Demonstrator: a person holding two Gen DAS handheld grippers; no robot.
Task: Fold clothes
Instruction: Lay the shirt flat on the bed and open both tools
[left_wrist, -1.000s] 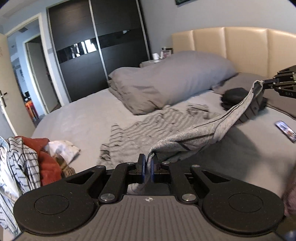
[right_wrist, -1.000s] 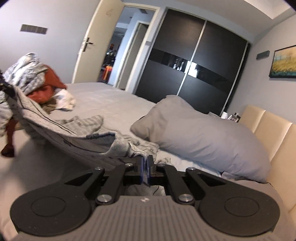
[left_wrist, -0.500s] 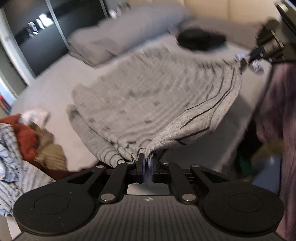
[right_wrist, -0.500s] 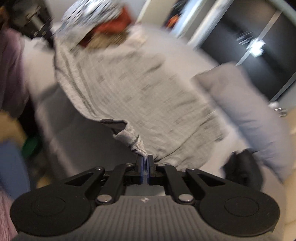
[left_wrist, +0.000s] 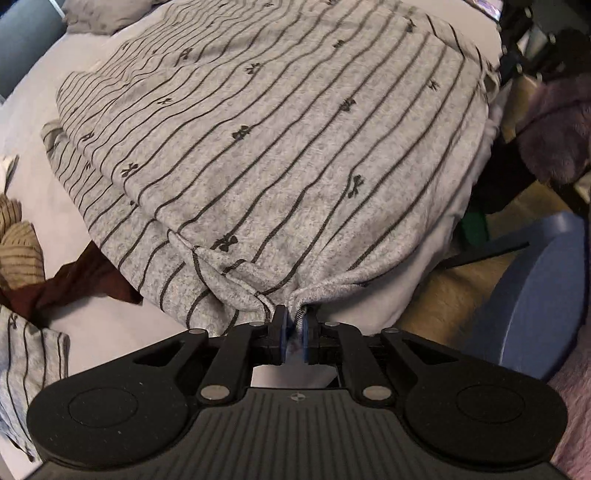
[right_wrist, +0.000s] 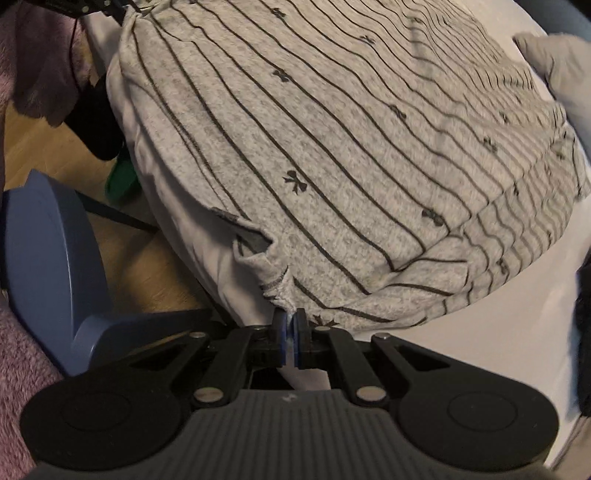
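your left gripper (left_wrist: 294, 325) has just been easing open, its pads slack around the hem of the grey striped top (left_wrist: 280, 140). your right gripper (right_wrist: 290, 325) is clenched on the hem's other corner. the top lies spread on the bed (left_wrist: 40, 155), its hem at the bed's near edge, beside a blue chair (right_wrist: 48, 266).

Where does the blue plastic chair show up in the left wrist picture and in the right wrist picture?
Left wrist: the blue plastic chair sits at the lower right edge, beside the bed.
Right wrist: it sits at the lower left edge.
Shared landmark: the grey striped garment with small bows, spread across the bed in both.
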